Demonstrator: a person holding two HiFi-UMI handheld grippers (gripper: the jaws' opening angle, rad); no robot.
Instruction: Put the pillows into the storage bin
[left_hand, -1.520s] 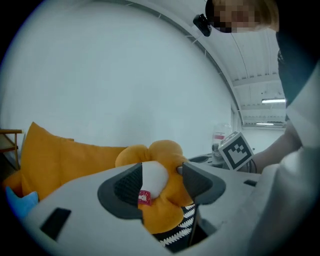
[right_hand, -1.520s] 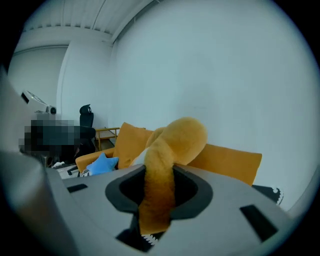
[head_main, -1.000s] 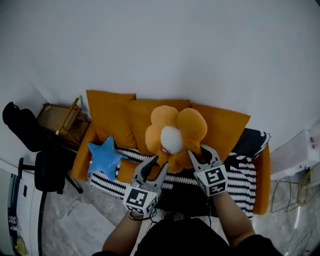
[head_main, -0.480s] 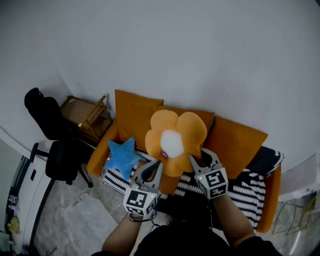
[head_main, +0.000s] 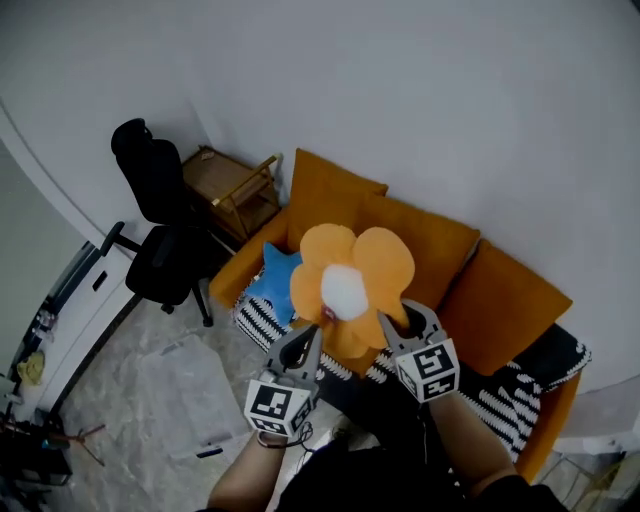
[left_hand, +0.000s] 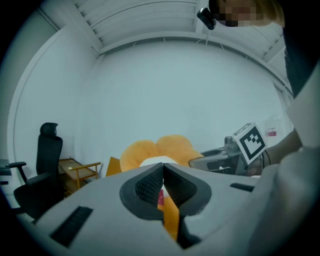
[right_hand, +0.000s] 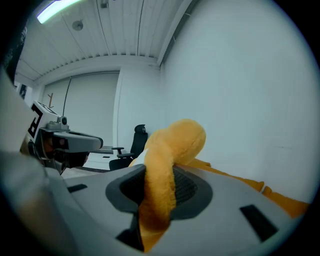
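above the near edge of the sofa (head_main: 232, 283), left gripper (head_main: 308, 340) and right gripper (head_main: 400, 322) both clench the flower pillow (head_main: 350, 280), seemingly mid-carry; next comes finding the unseen storage bin.

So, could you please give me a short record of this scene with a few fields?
Held item: flower pillow, held up by both grippers
Left hand-held gripper: shut on the pillow's lower edge
Right hand-held gripper: shut on a petal
On the sofa: blue star pillow
Nearby: office chair, wooden side table
Storage bin: not in view
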